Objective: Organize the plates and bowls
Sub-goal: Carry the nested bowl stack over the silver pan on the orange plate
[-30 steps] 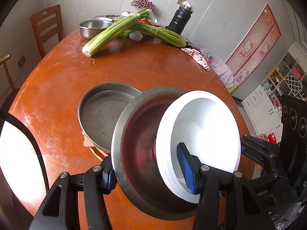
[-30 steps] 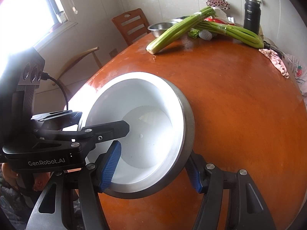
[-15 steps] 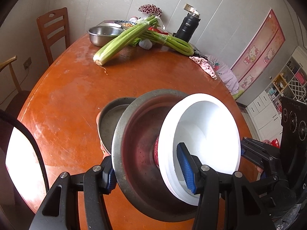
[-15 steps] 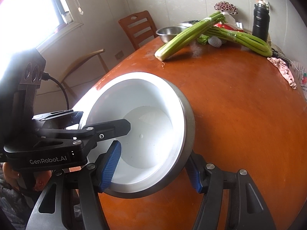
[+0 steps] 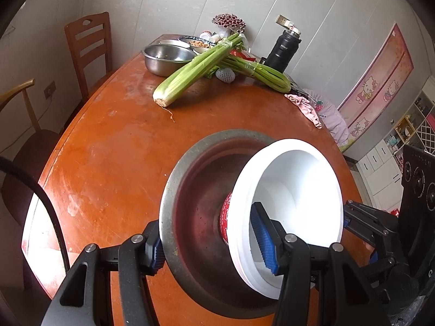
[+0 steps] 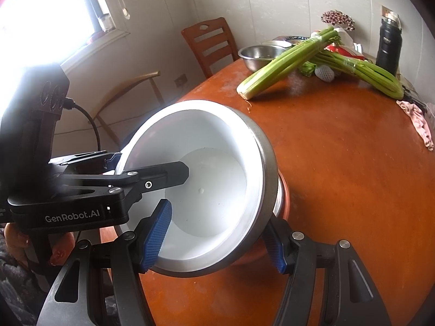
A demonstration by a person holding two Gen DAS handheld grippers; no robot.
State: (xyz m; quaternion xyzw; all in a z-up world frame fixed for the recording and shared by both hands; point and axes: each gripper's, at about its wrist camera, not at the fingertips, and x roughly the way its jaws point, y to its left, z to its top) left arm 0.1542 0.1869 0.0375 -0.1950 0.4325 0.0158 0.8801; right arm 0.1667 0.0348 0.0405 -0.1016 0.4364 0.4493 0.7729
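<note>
**Left wrist view.** The left tongs (image 5: 214, 240) grip a stack: a tilted round grey metal dish (image 5: 201, 244) holding a white bowl with a red-patterned outer wall (image 5: 296, 190). One blue pad (image 5: 156, 252) presses the dish's outer rim; the other lies inside the bowl. The stack hangs over the near part of the round orange-brown wooden bench (image 5: 108, 163). Only this view shows the bowl's red side, the pink cat-cartoon poster (image 5: 378, 87) and the white cabinets (image 5: 380, 163) at far right. On the far side of the bench lie two bundles of green celery (image 5: 195, 70), a steel mixing bowl (image 5: 165, 59), a black flask (image 5: 282, 49) with illegible white lettering, and a pink cloth (image 5: 305, 108).

**Right wrist view.** The right tongs (image 6: 216, 240) grip the same stack from the opposite side, one pad inside the bowl (image 6: 217, 190), one outside the dish (image 6: 267, 163). Only here appear the bright window (image 6: 40, 13), an orange-rimmed metal vessel (image 6: 282, 198) on the bench under the stack, and the left tongs' black body printed "GenRobot.AI" (image 6: 72, 214). A brown wooden chair (image 6: 212, 43) stands beyond the bench (image 6: 339, 176).
</note>
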